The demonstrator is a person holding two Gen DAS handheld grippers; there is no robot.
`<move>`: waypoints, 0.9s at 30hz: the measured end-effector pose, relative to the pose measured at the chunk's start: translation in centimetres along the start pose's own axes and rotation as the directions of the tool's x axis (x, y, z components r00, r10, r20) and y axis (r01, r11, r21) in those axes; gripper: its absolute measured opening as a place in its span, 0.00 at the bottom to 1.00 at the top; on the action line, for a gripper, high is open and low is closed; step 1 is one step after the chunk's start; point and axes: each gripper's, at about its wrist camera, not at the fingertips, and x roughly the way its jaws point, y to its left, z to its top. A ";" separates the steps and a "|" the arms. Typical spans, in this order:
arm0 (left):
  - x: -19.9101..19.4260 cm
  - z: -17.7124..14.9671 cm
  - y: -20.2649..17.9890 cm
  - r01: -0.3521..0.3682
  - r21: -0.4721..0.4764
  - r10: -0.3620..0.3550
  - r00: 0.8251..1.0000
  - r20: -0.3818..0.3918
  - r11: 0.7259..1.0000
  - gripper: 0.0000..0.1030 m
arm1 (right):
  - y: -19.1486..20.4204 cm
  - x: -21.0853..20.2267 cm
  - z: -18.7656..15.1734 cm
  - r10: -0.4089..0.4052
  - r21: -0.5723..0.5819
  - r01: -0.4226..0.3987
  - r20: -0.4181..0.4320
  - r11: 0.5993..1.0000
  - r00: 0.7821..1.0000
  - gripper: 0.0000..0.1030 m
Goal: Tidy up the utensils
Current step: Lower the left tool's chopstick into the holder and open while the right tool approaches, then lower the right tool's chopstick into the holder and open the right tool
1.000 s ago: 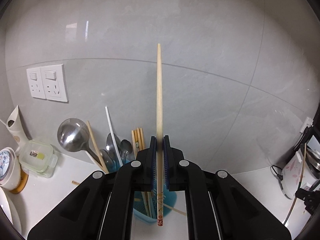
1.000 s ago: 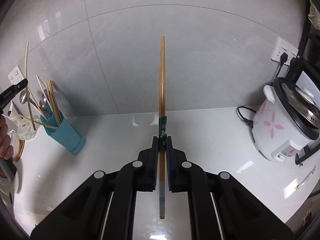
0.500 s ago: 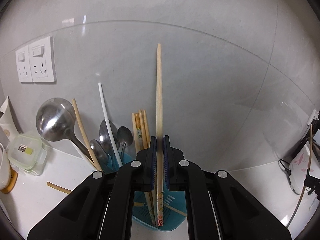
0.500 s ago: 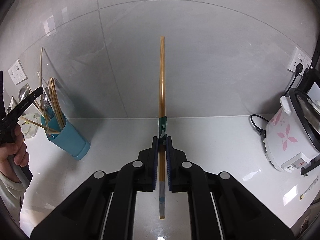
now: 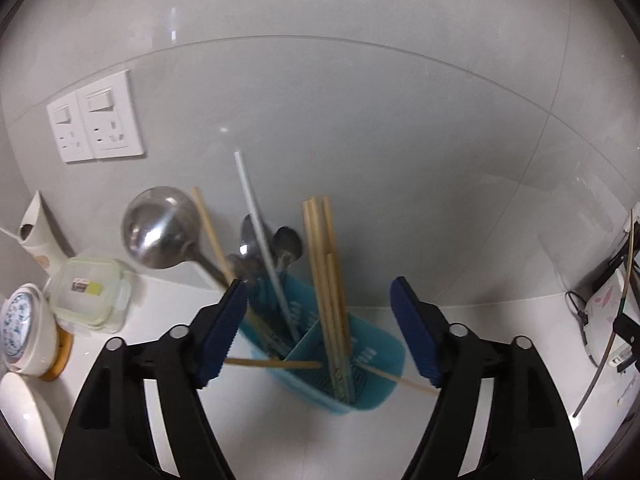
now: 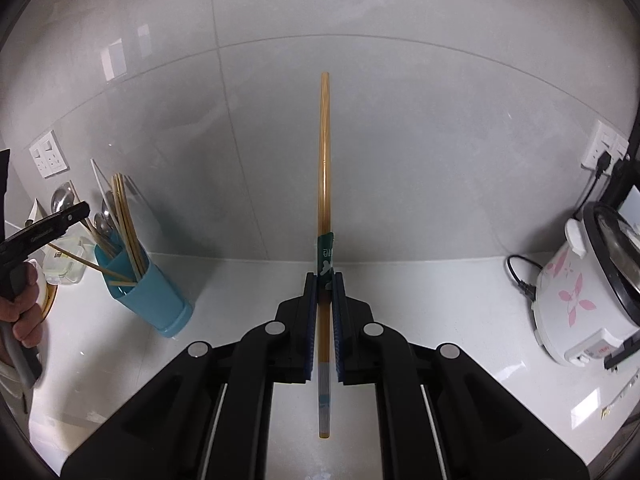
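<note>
Left tongs (image 5: 318, 330) have just been opening over the blue holder (image 5: 376, 364), nothing between them; chopsticks (image 5: 326, 280) stand inside. Your right tongs (image 6: 324, 320) are clamped on a brown chopstick (image 6: 325, 168). Next: carry it to the holder, lower it in tip-down.

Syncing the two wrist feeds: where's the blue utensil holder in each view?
Left wrist: blue utensil holder sits low centre, between the open left gripper fingers.
Right wrist: it stands at the left, on the counter, far from the right gripper.
Shared landmark: the wall sockets.
</note>
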 end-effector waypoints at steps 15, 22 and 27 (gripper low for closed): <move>-4.9 -0.8 6.1 -0.061 -0.051 0.051 0.985 -0.166 0.997 0.94 | 11.7 2.2 5.2 0.326 -0.170 -0.300 0.153 0.939 0.933 0.06; -4.6 -1.5 8.4 -0.098 -0.078 0.081 0.976 -0.205 0.992 0.94 | 16.4 4.1 6.8 0.452 -0.223 -0.414 0.158 0.883 0.878 0.06; -3.9 -2.2 10.4 -0.113 -0.110 0.086 0.969 -0.230 0.987 0.94 | 18.6 6.5 6.7 0.489 -0.241 -0.452 0.124 0.859 0.863 0.06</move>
